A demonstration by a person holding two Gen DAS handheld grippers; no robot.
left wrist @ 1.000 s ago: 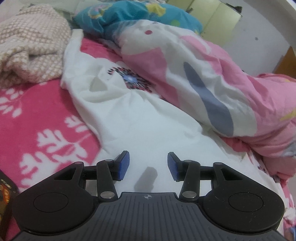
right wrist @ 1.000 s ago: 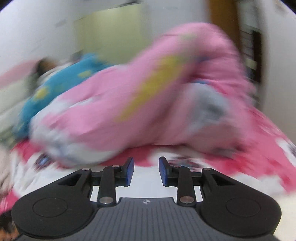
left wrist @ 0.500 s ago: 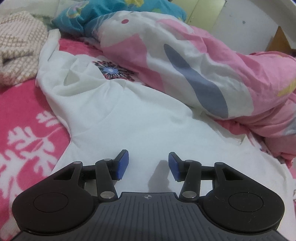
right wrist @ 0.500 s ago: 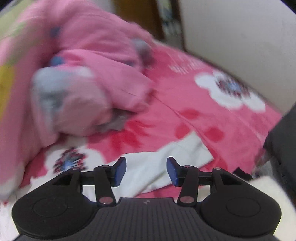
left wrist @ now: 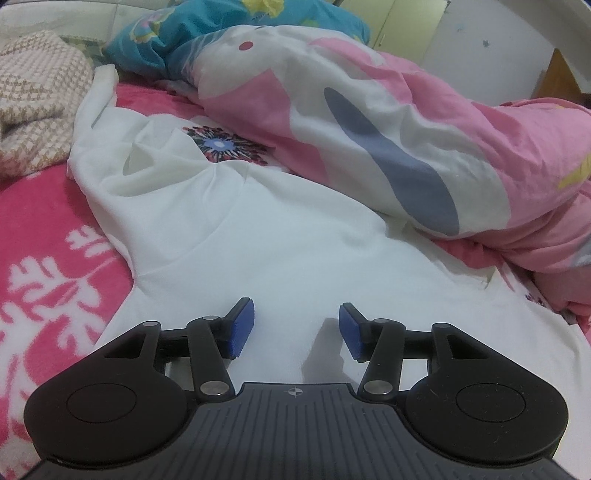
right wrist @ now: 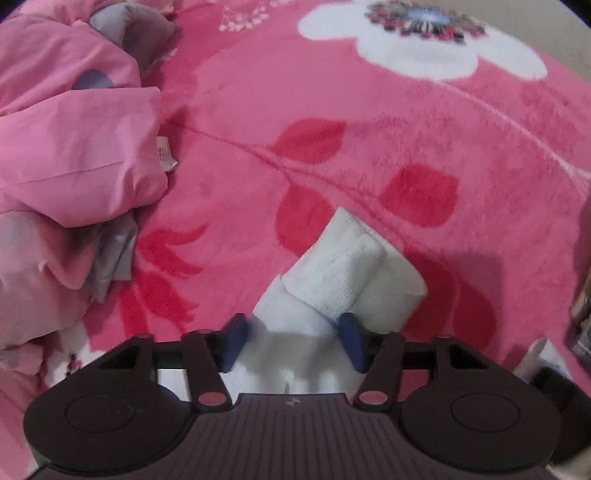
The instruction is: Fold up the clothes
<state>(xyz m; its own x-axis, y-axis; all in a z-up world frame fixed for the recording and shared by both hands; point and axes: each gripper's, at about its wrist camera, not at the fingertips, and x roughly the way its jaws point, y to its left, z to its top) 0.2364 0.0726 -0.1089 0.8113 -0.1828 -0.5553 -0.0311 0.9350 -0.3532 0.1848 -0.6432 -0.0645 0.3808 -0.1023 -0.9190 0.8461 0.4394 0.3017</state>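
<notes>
On the pink blanket (right wrist: pixel 369 122), the quilt (left wrist: pixel 388 122) hides the white garment's (left wrist: pixel 258 240) far edge.

A bed covered by a pink floral blanket (right wrist: pixel 369 122) carried everything. On it lay a white garment (left wrist: pixel 258 251), spread flat at the centre of the left view, its cuffed sleeve (right wrist: pixel 343 269) running toward 1 o'clock in the right view. A pink quilt (left wrist: pixel 406 129) was heaped at 2 o'clock, a beige knitted throw (left wrist: pixel 33 99) at 10, a teal pillow (left wrist: pixel 207 22) at 12.
</notes>
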